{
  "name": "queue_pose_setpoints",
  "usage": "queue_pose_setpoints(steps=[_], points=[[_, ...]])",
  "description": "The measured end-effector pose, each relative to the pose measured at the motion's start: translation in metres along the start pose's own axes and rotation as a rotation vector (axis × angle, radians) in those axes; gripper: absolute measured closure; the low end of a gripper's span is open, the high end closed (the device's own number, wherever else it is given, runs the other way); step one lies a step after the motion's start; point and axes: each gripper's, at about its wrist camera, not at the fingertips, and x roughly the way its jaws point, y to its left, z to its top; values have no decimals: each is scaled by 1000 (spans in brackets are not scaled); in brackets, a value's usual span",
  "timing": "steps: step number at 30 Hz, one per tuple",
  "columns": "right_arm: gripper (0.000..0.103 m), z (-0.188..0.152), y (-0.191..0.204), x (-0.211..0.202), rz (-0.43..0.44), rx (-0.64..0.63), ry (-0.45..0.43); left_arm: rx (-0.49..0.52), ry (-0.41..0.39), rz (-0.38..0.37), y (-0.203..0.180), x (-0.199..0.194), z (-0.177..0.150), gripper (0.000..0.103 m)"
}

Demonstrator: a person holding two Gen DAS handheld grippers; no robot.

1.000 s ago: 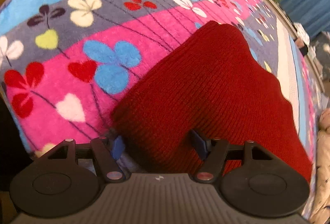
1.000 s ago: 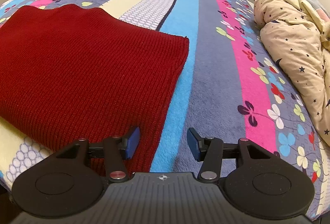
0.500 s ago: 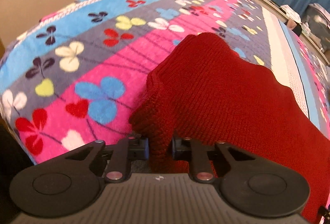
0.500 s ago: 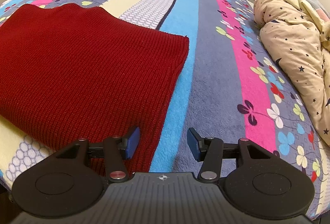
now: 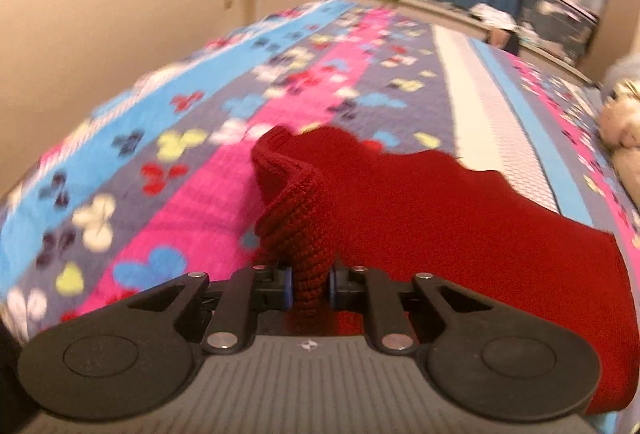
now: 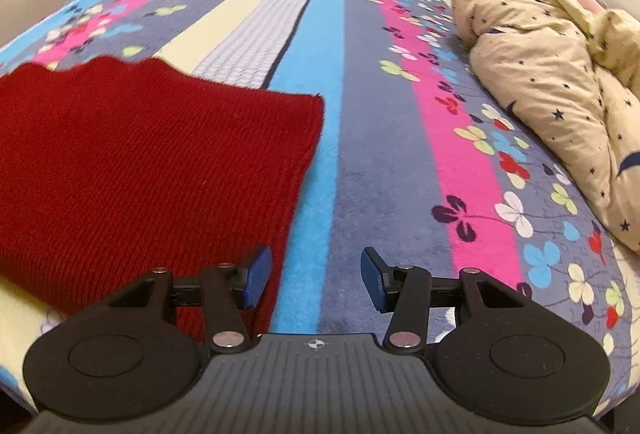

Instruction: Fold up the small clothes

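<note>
Left tool (image 5: pixel 311 288) closing, pinching one red knit (image 5: pixel 440 218); right tool (image 6: pixel 316 280) closing, empty.

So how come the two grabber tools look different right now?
The left tool is pinched on a bunched-up corner of the red knitted cloth and its jaws are closing, while the right tool has a wide gap, narrowing a little, with nothing held. The left tool's corner stands raised off the flowery blanket; beside the right tool the cloth lies flat. Both are black with blue pads.
</note>
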Motion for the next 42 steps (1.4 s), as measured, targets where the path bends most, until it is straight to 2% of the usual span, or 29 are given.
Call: queue_pose_setpoints(steps=[2, 8, 13, 16, 21, 24, 28, 30, 32, 34, 35, 37, 39, 42], points=[[62, 1, -6, -1, 1, 36, -5, 91, -37, 4, -20, -5, 4, 87], [64, 3, -22, -1, 4, 145, -11, 287, -119, -36, -82, -19, 8, 87], [64, 3, -39, 0, -34, 250, -11, 418, -176, -129, -141, -34, -2, 88], [64, 0, -52, 1, -74, 311, -13, 483, -182, -213, -178, -42, -15, 88], [65, -6, -81, 2, -118, 468, -14, 640, -179, -383, -240, -55, -61, 89], [66, -10, -93, 2, -148, 528, -18, 759, -171, -479, -275, -61, -100, 89], [66, -12, -101, -1, -136, 578, -54, 958, -108, -605, -308, -59, -155, 87], [65, -10, -101, -3, -91, 584, -80, 1020, -99, -621, -313, -53, -175, 81], [65, -8, -98, -2, -11, 584, -95, 1045, -125, -637, -307, -51, -180, 66], [61, -7, -96, 3, 115, 610, -82, 1025, -103, -710, -293, -52, -173, 60], [54, -7, -95, 8, 195, 627, -62, 1010, -96, -746, -284, -53, -168, 59], [48, -6, -90, 15, 294, 639, -26, 981, -118, -777, -259, -57, -154, 59], [47, -4, -85, 19, 313, 623, -8, 935, -149, -767, -233, -58, -138, 59], [45, -2, -78, 28, 309, 596, 37, 820, -159, -685, -200, -48, -115, 59]])
